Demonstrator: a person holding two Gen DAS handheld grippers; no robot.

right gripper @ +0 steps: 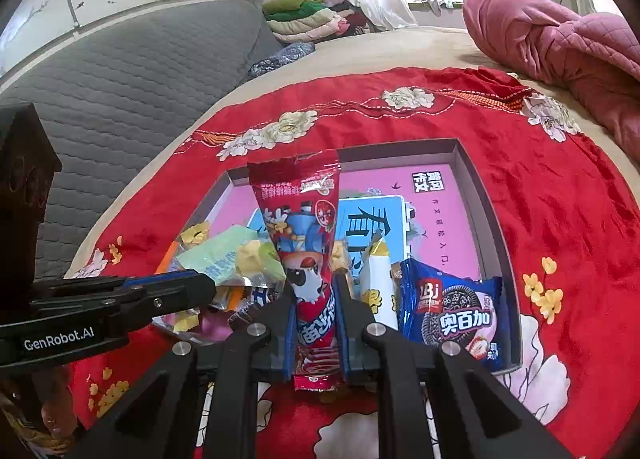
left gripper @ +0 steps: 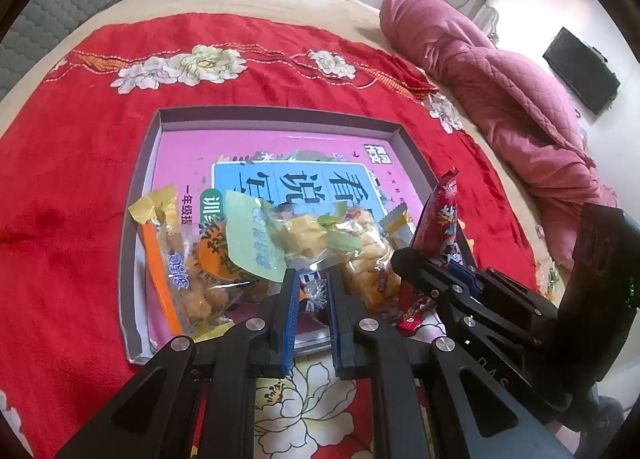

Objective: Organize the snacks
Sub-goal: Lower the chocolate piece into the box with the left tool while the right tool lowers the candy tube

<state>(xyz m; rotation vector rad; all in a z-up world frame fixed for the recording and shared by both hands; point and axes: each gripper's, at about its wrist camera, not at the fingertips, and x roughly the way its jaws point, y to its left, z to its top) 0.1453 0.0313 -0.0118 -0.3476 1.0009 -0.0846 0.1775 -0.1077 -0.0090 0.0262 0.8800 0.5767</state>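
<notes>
The right gripper (right gripper: 314,323) is clamped on a red snack packet (right gripper: 304,243) above the box (right gripper: 486,195)'s near edge; slick foil could slip. The left gripper (left gripper: 311,291), jaws slightly apart around a small candy (left gripper: 316,293), might snag the piled snacks (left gripper: 256,247) at the box's near left

The left gripper (left gripper: 311,279) hung low over the near end of a shallow grey box (left gripper: 276,117) on a red flowered blanket (left gripper: 72,187), its blue-padded fingers slightly apart around a small clear wrapper (left gripper: 314,293). Snack bags (left gripper: 280,247) crowded that end. To its right, the right gripper (left gripper: 436,263) gripped a red packet (left gripper: 436,219) standing upright.
</notes>
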